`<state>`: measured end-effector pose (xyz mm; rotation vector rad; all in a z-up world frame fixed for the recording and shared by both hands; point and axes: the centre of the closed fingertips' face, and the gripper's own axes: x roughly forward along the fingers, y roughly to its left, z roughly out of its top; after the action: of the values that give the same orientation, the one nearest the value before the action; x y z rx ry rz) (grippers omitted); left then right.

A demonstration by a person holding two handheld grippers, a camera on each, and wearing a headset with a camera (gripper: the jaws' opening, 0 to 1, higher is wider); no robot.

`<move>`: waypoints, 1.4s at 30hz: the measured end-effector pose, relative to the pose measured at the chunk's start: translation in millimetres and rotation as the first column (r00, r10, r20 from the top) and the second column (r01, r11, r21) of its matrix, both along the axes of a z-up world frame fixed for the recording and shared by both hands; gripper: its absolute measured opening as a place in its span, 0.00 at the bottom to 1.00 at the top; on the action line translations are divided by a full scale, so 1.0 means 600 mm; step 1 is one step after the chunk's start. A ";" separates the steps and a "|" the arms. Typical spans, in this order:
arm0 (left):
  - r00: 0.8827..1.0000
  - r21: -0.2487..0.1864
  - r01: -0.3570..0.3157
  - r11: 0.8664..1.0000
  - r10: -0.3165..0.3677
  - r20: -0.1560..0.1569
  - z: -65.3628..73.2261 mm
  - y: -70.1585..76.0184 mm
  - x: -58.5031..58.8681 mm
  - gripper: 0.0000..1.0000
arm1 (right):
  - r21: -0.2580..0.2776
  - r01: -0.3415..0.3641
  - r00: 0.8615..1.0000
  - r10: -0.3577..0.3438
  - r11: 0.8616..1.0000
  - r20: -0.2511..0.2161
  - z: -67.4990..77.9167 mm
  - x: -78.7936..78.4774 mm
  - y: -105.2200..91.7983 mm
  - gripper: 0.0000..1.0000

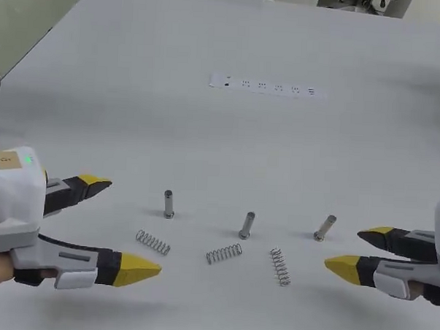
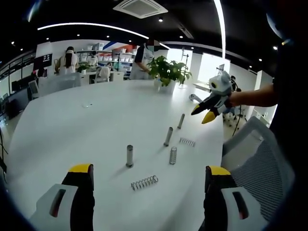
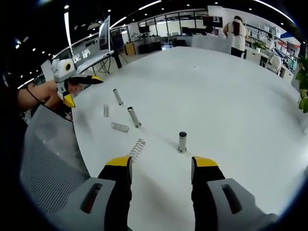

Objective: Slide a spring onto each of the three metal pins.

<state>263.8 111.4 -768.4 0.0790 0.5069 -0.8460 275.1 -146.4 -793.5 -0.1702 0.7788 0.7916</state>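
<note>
You work on a bench (image 1: 279,153) with a smooth, matt white top. The three pins (image 1: 246,225) read as bare grey metal with a satin sheen; the springs (image 1: 223,253) are bright coiled metal wire. On the left gripper (image 1: 130,225) and right gripper (image 1: 343,249), the fingers (image 1: 137,268) look like smooth plastic: yellow tips, black shanks, white housings.

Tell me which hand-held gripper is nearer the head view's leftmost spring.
Left. The left hand-held gripper sits open beside the spring, which lies just ahead of its jaws. The right hand-held gripper is far off, beyond the other two springs.
</note>
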 end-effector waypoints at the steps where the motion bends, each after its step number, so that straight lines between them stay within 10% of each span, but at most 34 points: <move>1: 1.000 -0.001 0.002 1.000 -0.002 0.000 0.000 0.000 -0.001 0.93 | -0.001 -0.010 1.000 0.010 1.000 -0.010 -0.001 -0.005 0.004 0.47; 42: 1.000 0.001 -0.004 1.000 0.004 -0.010 -0.005 0.008 -0.009 0.92 | -0.045 -0.127 0.987 0.122 0.991 -0.103 -0.036 -0.027 0.104 0.32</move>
<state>258.2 116.3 -771.5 0.0751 0.5170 -0.8429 258.6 -84.2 -815.2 -0.2288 0.8903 0.9041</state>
